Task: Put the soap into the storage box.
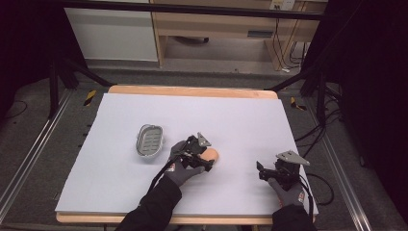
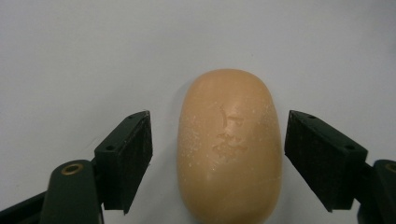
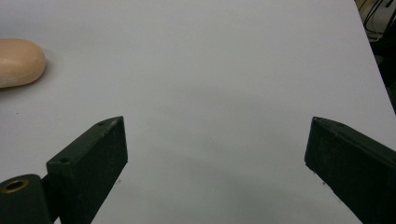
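Straddling soap bar [image 2: 230, 149] with left gripper [image 2: 218, 158], jaws spread, one black pad [image 2: 132, 151] off each long flank, neither yet touching. Step in hand, by judgement: pre-grasp, approach done, closing not yet begun. Soap: peach-coloured, oval, smooth, faint stamped mark on top face; lying flat on white desk [image 1: 240, 120], a little left of centre and towards the near edge, just right of metal soap dish [image 1: 149, 140], apart from it. Long axis: in left gripper view, running straight up the frame, in line with the gripper's own reach, far rounded end pointing away from the camera, near end cut off by the bottom edge; in high view, running roughly left to right across the desk, free end [image 1: 211, 154] showing beyond the gripper and pointing right. Next move, by judgement: closing squarely across the short width, near the middle of the length, with firm but gentle pressure, since rounded waxy flanks likely to slip forward; then lifting and carrying left to the dish, probably the destination. Right gripper [image 3: 215, 154]: spread wide, holding nothing, resting over bare desk at the right, well apart from the soap.
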A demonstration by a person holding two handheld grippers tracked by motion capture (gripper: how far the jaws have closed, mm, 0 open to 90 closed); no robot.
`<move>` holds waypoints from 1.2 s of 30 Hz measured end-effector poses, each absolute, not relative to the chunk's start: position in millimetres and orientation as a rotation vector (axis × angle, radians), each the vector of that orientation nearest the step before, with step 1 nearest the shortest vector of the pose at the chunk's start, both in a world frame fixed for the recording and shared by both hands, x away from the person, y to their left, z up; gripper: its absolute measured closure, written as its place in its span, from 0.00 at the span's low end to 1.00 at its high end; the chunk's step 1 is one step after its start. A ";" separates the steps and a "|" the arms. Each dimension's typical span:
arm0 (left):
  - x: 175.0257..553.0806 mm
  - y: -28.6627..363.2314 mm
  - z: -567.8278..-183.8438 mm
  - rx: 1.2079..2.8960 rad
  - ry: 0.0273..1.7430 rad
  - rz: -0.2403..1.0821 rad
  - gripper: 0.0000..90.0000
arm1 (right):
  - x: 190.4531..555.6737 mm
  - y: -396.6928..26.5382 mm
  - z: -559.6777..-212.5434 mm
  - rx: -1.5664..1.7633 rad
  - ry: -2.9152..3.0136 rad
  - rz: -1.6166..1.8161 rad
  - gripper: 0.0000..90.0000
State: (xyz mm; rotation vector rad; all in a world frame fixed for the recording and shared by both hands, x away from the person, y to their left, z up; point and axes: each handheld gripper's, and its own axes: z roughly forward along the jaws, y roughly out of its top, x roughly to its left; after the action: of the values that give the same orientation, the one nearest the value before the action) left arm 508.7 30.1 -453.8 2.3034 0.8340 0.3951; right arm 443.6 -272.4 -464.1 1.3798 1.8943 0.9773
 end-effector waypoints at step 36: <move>519.1 20.2 -468.4 2.392 0.843 0.311 0.35 | 445.3 -273.5 -465.3 1.395 1.896 0.963 0.07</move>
State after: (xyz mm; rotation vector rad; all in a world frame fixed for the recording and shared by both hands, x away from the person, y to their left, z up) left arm 519.1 20.2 -468.4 2.3922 0.8429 0.3113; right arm 445.3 -273.5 -465.3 1.3954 1.8960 0.9635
